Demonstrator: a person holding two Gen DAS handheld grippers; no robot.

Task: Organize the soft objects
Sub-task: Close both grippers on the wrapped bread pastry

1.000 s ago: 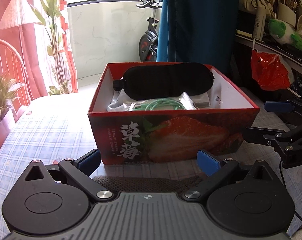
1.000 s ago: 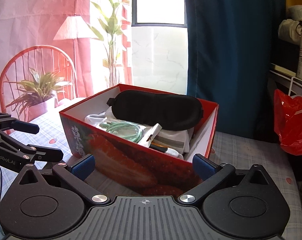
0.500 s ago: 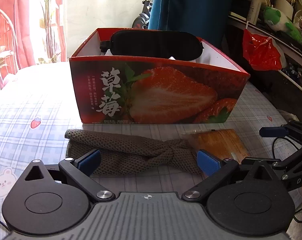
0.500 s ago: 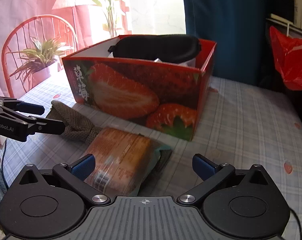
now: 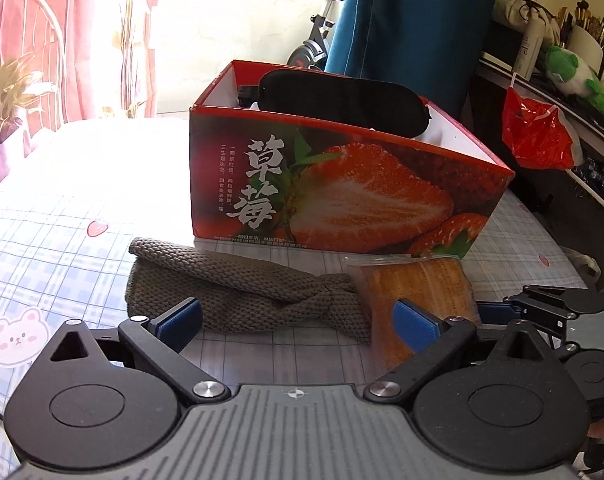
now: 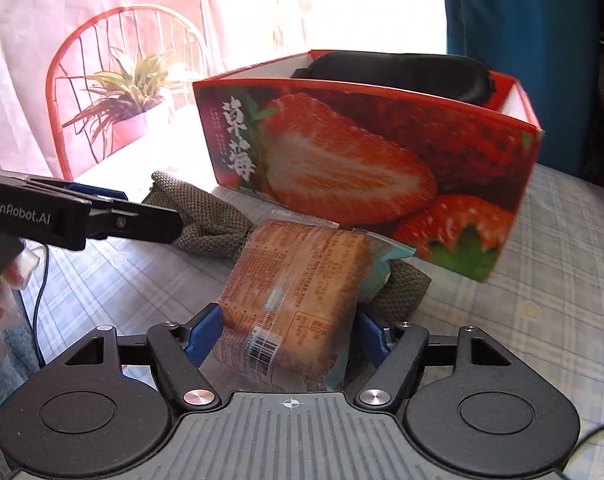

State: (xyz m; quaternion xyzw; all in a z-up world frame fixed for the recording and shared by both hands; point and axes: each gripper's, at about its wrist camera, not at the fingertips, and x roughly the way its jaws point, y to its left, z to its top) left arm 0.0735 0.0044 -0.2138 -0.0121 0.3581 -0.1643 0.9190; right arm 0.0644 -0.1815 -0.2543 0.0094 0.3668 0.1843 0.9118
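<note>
**Spotter:** Which step are you on?

**Operator:** The pick-up. My right gripper [image 6: 287,334] is down at the wrapped cake packet [image 6: 297,292], which lies on the checked tablecloth [image 6: 522,304] just in front of the strawberry box [image 6: 366,160], partly on top of the knitted headband [image 6: 205,220]. The jaws are closing with the packet between them. The blue pads [image 6: 205,334] sit at its two sides, but I can't tell whether they press on it yet.

**Spotter:** And the left?

**Operator:** My left gripper [image 5: 297,320] has its jaws wide apart, low over the cloth, with the headband's twisted middle lying just beyond the fingertips. Nothing is between them. It's pointing downward toward the box front, and from its camera I see the right gripper's fingers at the right edge, beside the packet.

**Spotter:** What does the next move call for?

**Operator:** I'd judge a gentle squeeze first. The wrapper looks slick and the cake inside soft, so too much force could crush it and too little could let it slide. Then a lift high enough to clear the box's front wall and a drop inside, where the black sleep mask [image 5: 342,100] already rests on top of the contents. The headband's end is under the packet, so it may drag along when I lift.

**Spotter:** Hand pose?

**Operator:** Both grippers tilt down toward the table, side by side, the left one to the left of the packet.
</note>
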